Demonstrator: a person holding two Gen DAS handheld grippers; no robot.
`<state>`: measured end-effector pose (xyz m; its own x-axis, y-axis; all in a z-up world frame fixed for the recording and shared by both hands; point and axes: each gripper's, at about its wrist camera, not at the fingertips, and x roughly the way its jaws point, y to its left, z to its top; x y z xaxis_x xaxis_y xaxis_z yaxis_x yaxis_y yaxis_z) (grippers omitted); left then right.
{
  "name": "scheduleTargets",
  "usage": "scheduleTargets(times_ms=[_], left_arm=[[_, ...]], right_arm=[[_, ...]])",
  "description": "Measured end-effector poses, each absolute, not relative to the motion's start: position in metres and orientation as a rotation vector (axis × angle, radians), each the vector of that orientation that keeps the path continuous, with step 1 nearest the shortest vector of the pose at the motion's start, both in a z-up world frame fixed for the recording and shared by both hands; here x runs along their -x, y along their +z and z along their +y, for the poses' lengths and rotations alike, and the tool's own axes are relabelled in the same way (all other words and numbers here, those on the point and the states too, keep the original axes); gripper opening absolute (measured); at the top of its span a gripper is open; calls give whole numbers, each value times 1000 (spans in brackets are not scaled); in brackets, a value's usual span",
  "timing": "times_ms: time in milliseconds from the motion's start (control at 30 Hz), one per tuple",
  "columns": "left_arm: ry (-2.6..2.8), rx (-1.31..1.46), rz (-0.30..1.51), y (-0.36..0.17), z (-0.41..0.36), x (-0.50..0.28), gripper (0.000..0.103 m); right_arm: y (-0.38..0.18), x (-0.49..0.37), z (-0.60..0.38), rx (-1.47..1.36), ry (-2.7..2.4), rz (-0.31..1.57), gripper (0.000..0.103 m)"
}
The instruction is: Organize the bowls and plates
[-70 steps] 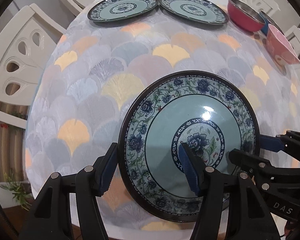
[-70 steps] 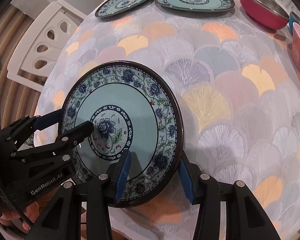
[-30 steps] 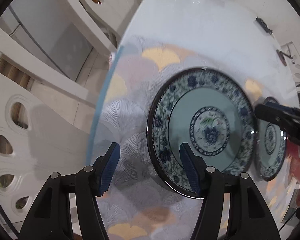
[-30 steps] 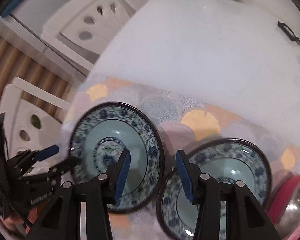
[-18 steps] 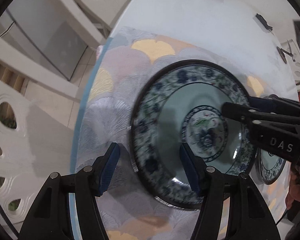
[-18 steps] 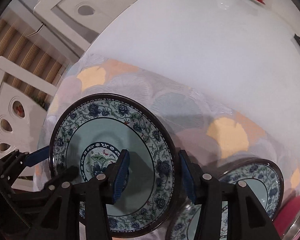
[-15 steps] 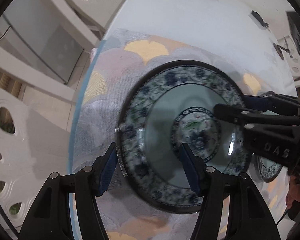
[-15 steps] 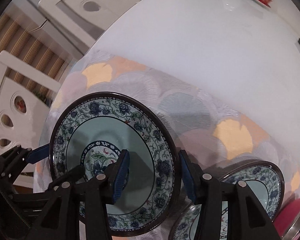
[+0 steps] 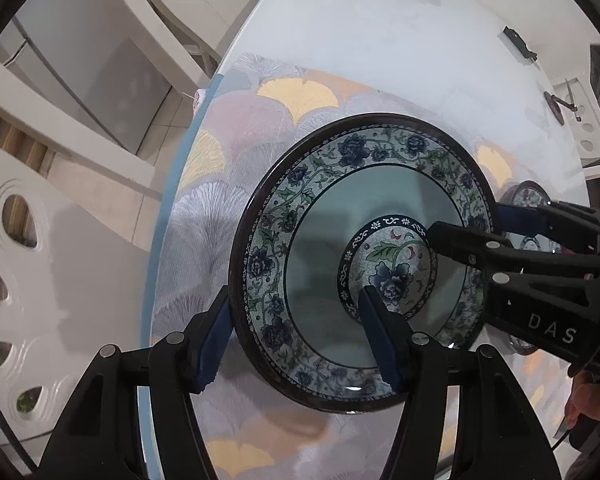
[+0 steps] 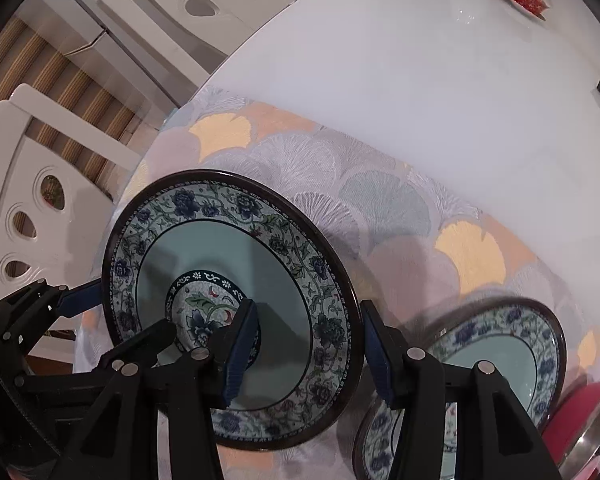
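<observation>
Partly hidden plate (image 9: 324,264), rim straddled by left gripper (image 9: 296,336) and right gripper (image 10: 306,350) fingers, pinch unclear.

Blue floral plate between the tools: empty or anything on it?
Empty. The blue floral ceramic plate shows its bare teal well and flower centre in both wrist views; only tool shadows and the tool fingers cross it.

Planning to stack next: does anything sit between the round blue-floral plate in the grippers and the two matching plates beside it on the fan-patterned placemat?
Nothing visible. Only bare fan-patterned placemat separates the round blue-floral plate from the nearest matching plate. The right gripper has its outer finger hanging in that gap, beside the rim.
</observation>
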<state>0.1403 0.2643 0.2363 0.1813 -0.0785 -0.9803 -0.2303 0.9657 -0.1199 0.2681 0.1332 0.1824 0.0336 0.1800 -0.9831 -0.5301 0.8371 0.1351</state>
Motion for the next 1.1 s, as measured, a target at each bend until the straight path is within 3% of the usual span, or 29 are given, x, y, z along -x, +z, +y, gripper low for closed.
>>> scheduleTargets(times_ms=[1100], left_arm=[[143, 285, 1374, 277, 192, -31, 59]], right_arm=[[240, -159, 67, 243, 577, 1417, 54]])
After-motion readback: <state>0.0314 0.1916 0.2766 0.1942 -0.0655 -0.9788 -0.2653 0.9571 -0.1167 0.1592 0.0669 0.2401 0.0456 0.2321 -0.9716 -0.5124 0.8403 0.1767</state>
